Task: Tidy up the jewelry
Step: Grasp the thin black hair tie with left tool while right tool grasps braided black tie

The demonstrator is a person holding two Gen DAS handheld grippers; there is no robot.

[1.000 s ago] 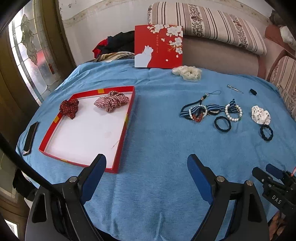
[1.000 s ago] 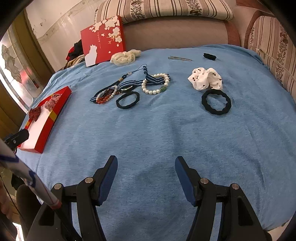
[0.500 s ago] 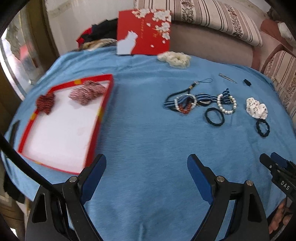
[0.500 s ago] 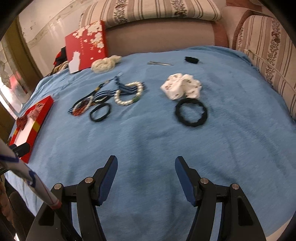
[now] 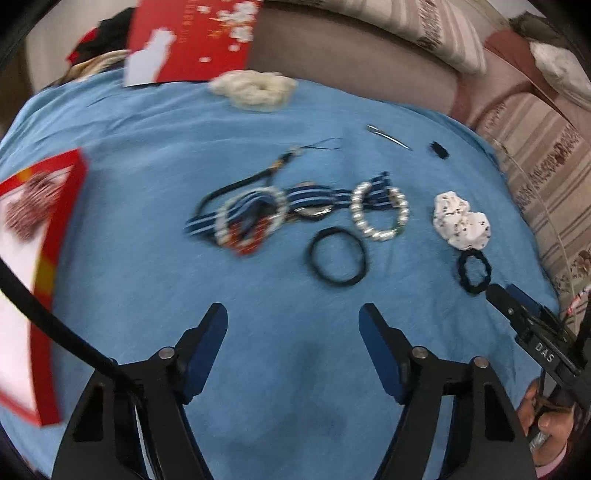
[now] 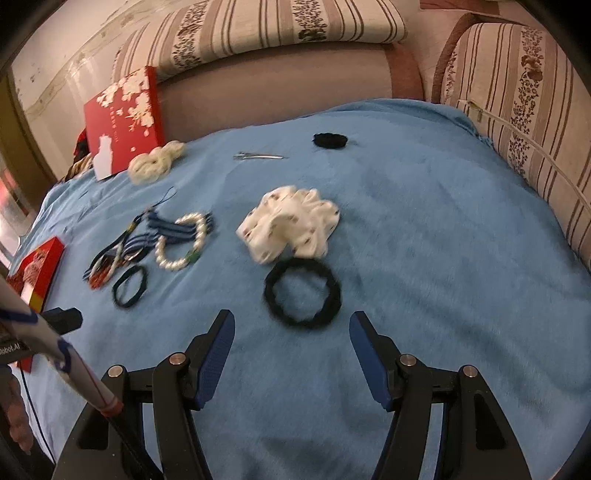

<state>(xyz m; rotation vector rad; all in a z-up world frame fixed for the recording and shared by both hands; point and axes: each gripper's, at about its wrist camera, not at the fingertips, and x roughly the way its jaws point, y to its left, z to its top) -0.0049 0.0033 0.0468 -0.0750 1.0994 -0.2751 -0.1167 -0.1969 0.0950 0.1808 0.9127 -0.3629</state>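
Jewelry and hair ties lie on a blue cloth. My left gripper point(image 5: 293, 325) is open and empty, just short of a thin black hair tie point(image 5: 338, 262). Beyond it lie a pearl bracelet point(image 5: 380, 216), a striped blue band point(image 5: 306, 197) and a red-and-white bead bracelet point(image 5: 251, 225). My right gripper point(image 6: 291, 330) is open and empty, right in front of a thick black scrunchie point(image 6: 303, 291), with a white printed scrunchie point(image 6: 291, 223) behind it. A red tray point(image 5: 48, 236) holding a red plaid scrunchie point(image 5: 31, 210) is at the left.
A cream scrunchie point(image 6: 157, 162), a metal hair clip point(image 6: 258, 157) and a small black piece point(image 6: 330, 140) lie farther back. A red box lid point(image 6: 123, 118) leans on the striped sofa point(image 6: 277, 29). The right gripper's body shows in the left wrist view point(image 5: 532, 336).
Both grippers have moved forward toward the jewelry and turned right. The tray has slid to the left edge of the left view. The black scrunchie is now close to the right fingers.
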